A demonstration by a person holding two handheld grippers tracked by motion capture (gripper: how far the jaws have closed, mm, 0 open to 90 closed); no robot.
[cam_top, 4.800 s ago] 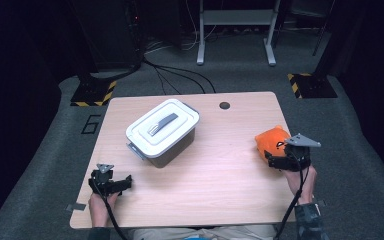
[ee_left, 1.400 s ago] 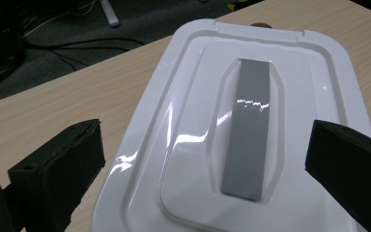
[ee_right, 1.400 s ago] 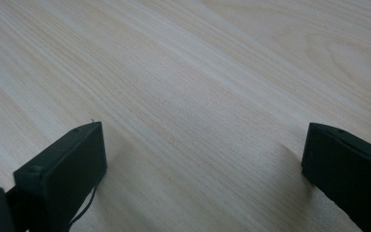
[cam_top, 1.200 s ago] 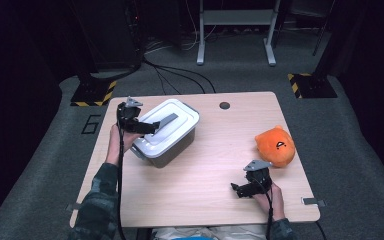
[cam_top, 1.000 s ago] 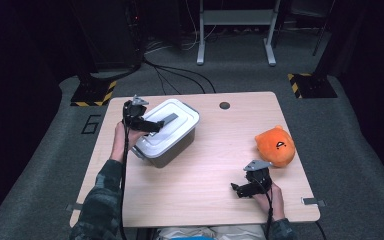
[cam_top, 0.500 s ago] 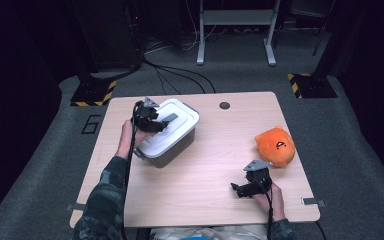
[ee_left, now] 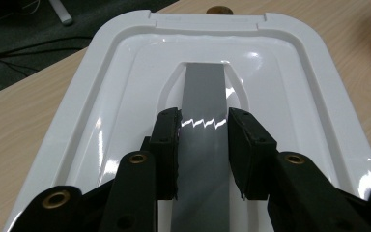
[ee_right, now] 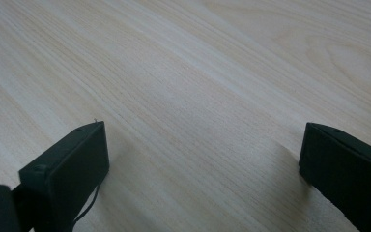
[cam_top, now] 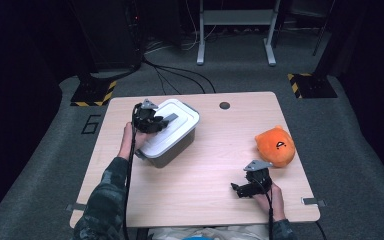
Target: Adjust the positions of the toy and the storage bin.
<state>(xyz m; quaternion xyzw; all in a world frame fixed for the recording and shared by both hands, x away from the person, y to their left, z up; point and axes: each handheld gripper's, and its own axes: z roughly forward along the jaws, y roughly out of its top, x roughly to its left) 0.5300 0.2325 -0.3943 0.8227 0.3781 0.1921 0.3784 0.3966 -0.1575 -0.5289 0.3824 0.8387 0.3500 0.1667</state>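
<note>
— Where is my left gripper?

— Its jaws have just closed on the flat grey handle of the white plastic box lid, far left on the wooden table.

— And my right gripper?

— Jaws wide, holding nothing, low over the table.

A dim room with black surroundings; overhead light brightens only the pale wooden table. The high view is soft and grainy. Bright glare streaks cross the glossy white plastic box lid and its grey handle strip. Soft shadows fall beside the right gripper's blurred black jaws.
</note>
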